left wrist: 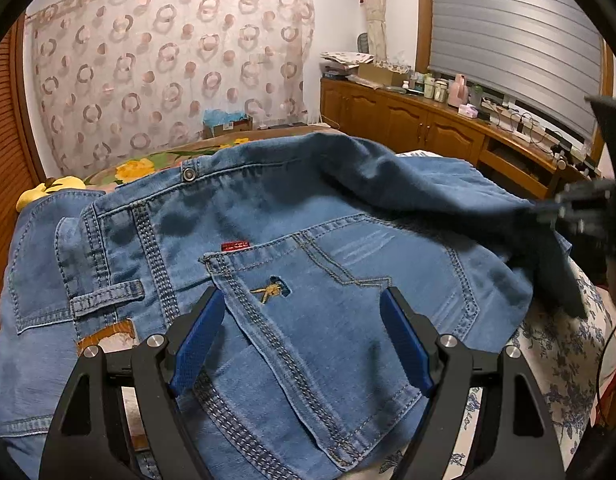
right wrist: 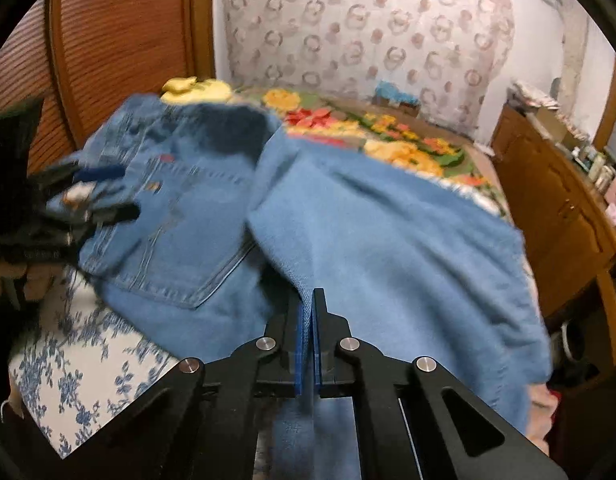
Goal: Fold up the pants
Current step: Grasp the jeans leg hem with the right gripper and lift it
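Faded blue denim pants [left wrist: 308, 248] are being spread over the floral-sheeted bed [right wrist: 83, 344]. Left gripper [left wrist: 301, 304] is being held with jaws wide apart above the back pocket [left wrist: 348, 320], nothing pinched. Right gripper [right wrist: 308, 304] is being kept clamped on a leg edge, the fabric lifted toward the waistband.
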A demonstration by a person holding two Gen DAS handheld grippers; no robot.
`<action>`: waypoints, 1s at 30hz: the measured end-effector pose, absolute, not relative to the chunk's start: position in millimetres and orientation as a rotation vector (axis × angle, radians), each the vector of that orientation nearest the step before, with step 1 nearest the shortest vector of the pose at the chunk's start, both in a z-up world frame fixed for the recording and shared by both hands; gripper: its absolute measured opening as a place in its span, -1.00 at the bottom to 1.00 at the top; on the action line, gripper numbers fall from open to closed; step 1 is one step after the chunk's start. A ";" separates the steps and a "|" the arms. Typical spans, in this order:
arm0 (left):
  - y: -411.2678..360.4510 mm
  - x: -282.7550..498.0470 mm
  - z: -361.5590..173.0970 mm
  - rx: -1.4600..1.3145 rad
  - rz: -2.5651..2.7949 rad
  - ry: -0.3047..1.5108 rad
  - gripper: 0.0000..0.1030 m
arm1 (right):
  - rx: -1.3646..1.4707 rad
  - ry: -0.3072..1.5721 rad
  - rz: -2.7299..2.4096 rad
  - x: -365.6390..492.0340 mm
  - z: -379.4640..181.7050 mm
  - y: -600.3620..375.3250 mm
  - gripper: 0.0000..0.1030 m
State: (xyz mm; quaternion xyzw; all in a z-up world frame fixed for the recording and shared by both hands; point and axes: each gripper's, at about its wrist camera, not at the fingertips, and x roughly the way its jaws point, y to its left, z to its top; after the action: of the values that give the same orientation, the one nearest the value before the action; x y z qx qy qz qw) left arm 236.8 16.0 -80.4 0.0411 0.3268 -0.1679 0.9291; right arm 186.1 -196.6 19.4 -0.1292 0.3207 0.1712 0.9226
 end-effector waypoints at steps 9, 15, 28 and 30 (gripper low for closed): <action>23.3 237.9 -79.5 0.052 -0.324 0.652 0.56 | -0.373 0.534 0.249 221.7 79.6 -223.3 -0.94; 29.0 238.8 -80.1 0.031 -0.313 0.644 0.56 | -0.393 0.551 0.192 265.7 76.8 -232.3 -0.94; 26.7 242.7 -81.7 0.044 -0.312 0.659 0.56 | -0.273 0.642 0.185 296.9 79.3 -222.2 -0.15; 27.1 243.5 -82.0 0.045 -0.313 0.660 0.56 | -0.248 0.640 0.200 288.5 78.9 -223.6 -0.14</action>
State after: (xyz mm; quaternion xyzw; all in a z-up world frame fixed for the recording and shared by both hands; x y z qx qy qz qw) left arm 243.5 27.1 -82.0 0.0218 0.3226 -0.1529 0.9339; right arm 288.5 -223.6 78.9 -0.1212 0.3132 0.0979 0.9368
